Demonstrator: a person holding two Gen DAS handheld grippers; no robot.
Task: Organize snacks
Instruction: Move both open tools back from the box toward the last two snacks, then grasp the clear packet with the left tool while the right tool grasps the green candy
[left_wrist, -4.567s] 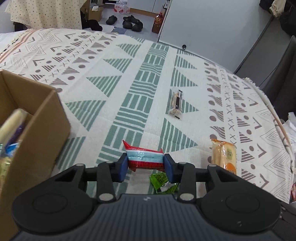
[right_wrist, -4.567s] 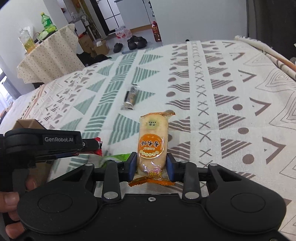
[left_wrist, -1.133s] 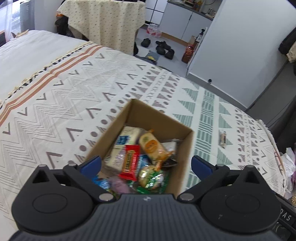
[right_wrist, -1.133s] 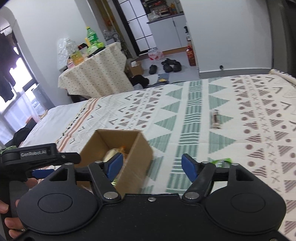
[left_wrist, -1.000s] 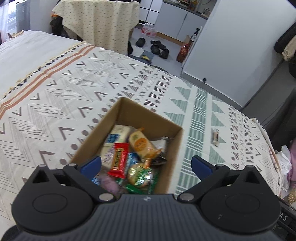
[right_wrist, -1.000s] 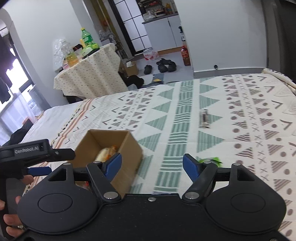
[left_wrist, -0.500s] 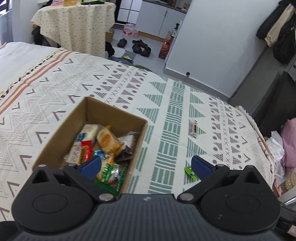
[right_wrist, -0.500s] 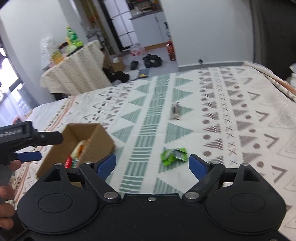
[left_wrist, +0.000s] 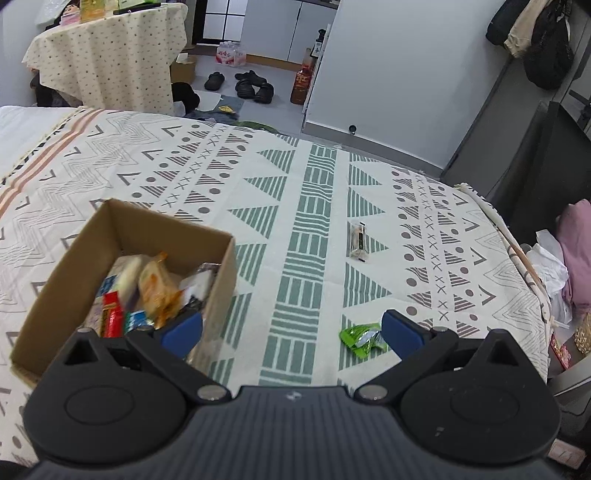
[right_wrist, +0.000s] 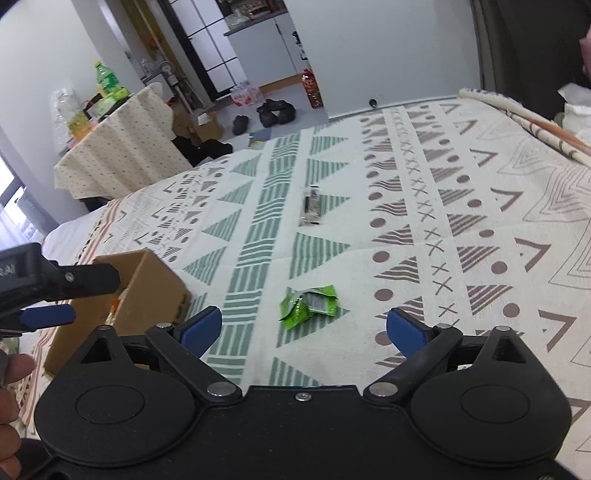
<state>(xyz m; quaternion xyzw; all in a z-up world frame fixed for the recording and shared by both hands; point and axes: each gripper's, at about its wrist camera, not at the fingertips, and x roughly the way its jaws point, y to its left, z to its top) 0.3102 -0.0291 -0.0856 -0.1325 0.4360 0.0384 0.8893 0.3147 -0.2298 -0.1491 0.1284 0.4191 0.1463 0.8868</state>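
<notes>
Snacks fill the cardboard box (left_wrist: 122, 236) in the left wrist view, the orange packet (left_wrist: 157, 286) and red bar (left_wrist: 112, 318) now among them, where both were held seconds ago. The left gripper (left_wrist: 291, 330) stands wide apart and empty. In the right wrist view, the right gripper (right_wrist: 304, 328) has just been opening, nothing between its jaws, facing the green packet (right_wrist: 309, 304) on the bed (right_wrist: 480, 221); the dark bar (right_wrist: 311, 206) lies farther off. Two pickups remain, I judge.

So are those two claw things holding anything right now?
No. The left gripper and right gripper are both open and empty.
</notes>
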